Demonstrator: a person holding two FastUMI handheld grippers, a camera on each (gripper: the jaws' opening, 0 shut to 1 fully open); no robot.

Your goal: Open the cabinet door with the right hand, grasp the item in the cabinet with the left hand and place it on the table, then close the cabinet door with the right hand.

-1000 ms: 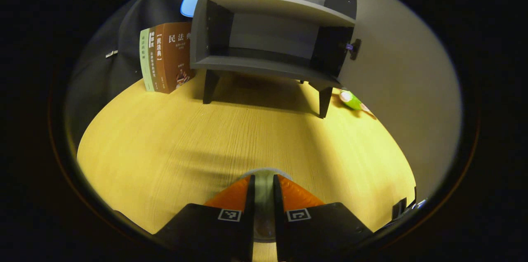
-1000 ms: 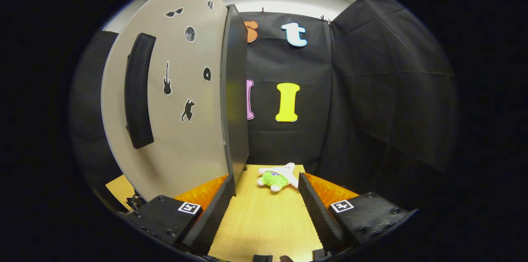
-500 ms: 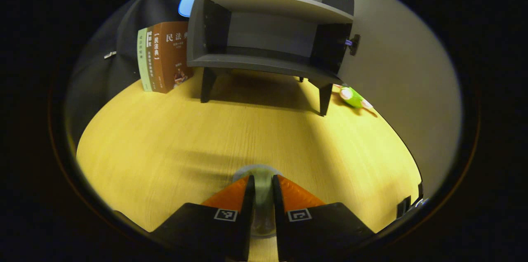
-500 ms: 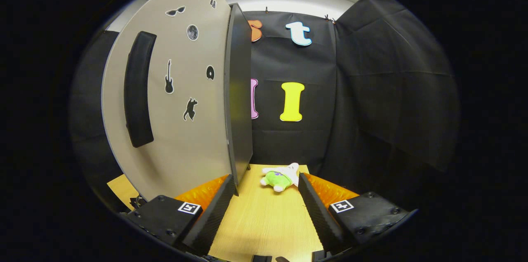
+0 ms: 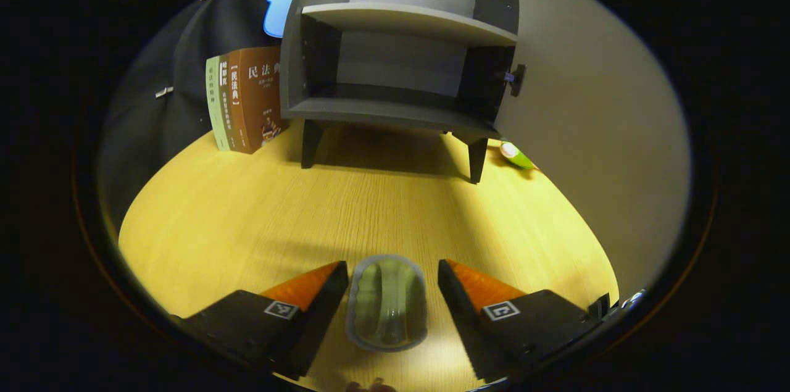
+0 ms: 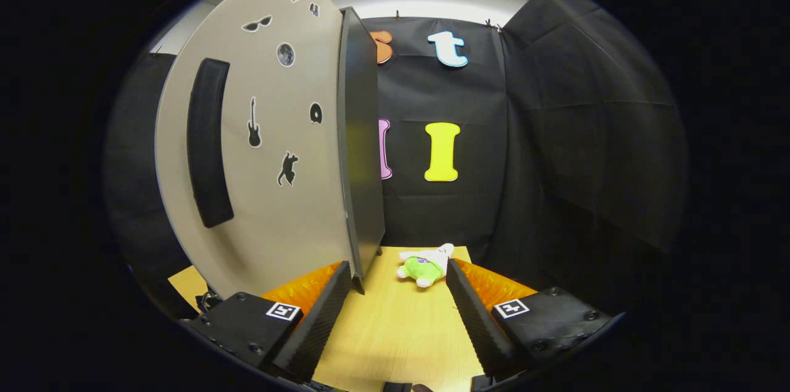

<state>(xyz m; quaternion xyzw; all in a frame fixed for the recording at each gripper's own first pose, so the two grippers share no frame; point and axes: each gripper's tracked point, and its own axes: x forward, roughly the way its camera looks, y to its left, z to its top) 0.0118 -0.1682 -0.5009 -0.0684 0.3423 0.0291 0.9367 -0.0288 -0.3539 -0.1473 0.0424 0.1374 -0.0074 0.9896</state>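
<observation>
A clear, rounded glassy item (image 5: 387, 305) rests on the wooden table (image 5: 247, 219), between the spread fingers of my left gripper (image 5: 393, 268). That gripper is open and neither finger presses on the item. Beyond it stands the grey cabinet (image 5: 401, 114) on short legs, its inside bare and its pale door (image 5: 586, 133) swung wide to the right. In the right gripper view the door (image 6: 271, 207) carries small stickers and a long black handle (image 6: 207, 142). My right gripper (image 6: 398, 265) is open just below the door's free edge, holding nothing.
Two books (image 5: 244, 99) stand upright left of the cabinet. A green and white plush toy (image 6: 426, 264) lies on the table past the right gripper, and the plush toy (image 5: 517, 156) peeks out beside the cabinet's right leg. Black cloth walls close in behind.
My left gripper has opened and let go of the clear item, which now sits on the table between its fingers. The right gripper has barely shifted beside the open door.
</observation>
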